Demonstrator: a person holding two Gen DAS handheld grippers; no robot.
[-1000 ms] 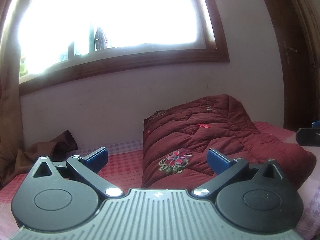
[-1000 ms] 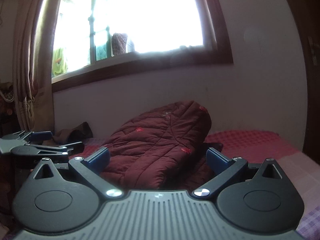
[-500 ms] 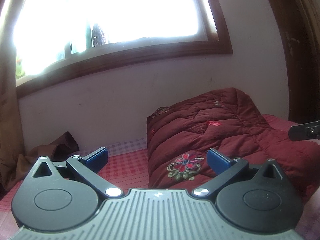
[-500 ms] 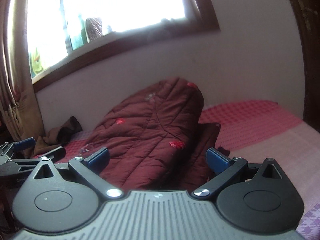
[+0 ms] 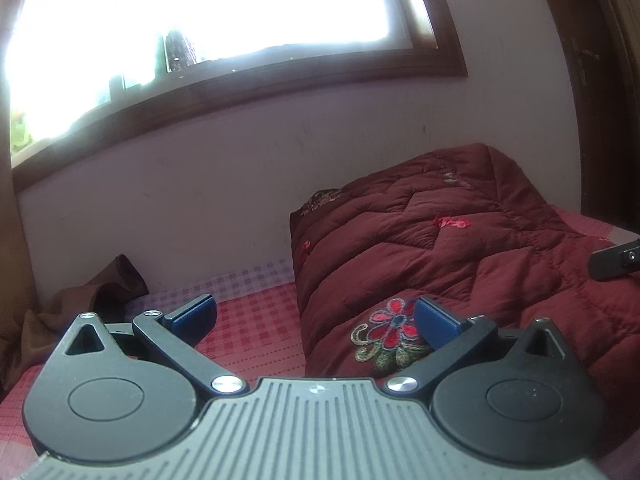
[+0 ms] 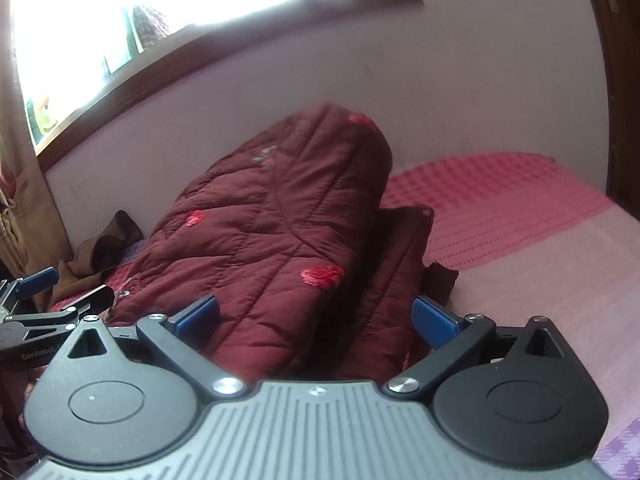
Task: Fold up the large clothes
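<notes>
Since a second ago I have brought both tools closer to the coat (image 5: 460, 256); it fills more of each view, and the window (image 5: 240, 12) sits higher. I count one coat, maroon and quilted, lying in a folded heap on the bed (image 6: 520, 216) against the wall, one brown cloth (image 5: 100, 292) crumpled at the left, and two tools. My left tool (image 5: 314, 314) is spread wide, holding nothing, short of the coat's flower patch. My right tool (image 6: 316, 314) is equally wide and empty, its fingers (image 6: 434, 318) flanking the heap's near end without touching it
</notes>
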